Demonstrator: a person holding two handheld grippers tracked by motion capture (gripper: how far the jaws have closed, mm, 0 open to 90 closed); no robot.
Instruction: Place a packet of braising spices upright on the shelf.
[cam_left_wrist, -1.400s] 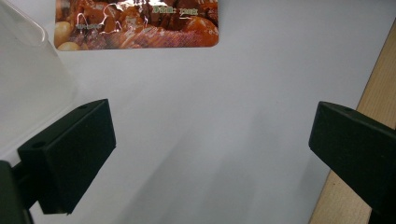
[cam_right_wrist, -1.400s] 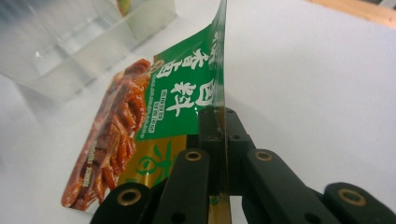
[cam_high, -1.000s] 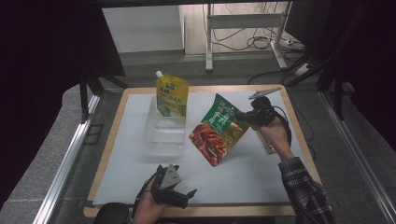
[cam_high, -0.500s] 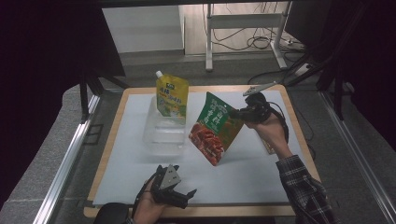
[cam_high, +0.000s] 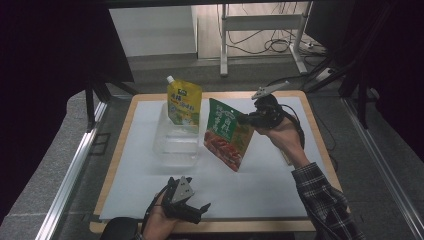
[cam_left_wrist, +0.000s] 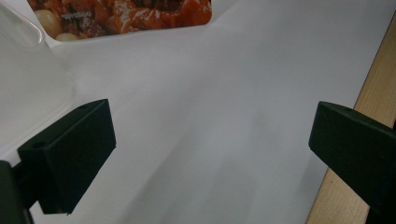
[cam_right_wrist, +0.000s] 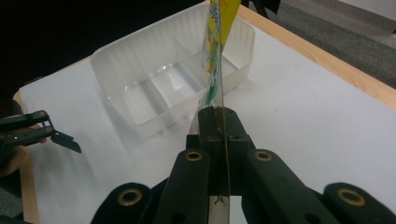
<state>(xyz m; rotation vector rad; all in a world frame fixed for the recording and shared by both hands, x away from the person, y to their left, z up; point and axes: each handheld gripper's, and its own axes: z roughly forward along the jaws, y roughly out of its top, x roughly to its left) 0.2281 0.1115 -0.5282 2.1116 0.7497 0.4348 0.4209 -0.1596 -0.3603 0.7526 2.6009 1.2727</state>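
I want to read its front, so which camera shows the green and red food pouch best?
The high view: the green and red pouch hangs face-on from the right gripper. The right gripper view has it edge-on; the left gripper view catches just its bottom corner.

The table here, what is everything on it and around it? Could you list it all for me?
green and red food pouch: one, green top with red food print, held up in the air right of the container, clamped at its edge
yellow spout pouch: one, yellow with a white cap, standing upright at the far end of the container
clear plastic container: one, see-through, with compartments, on the white sheet left of centre
white sheet: one, covers most of the tabletop
wooden table: one, light wood, rim shows around the sheet
right gripper: black, shut on the green and red food pouch
left gripper: black, open, low at the near edge, holding nothing
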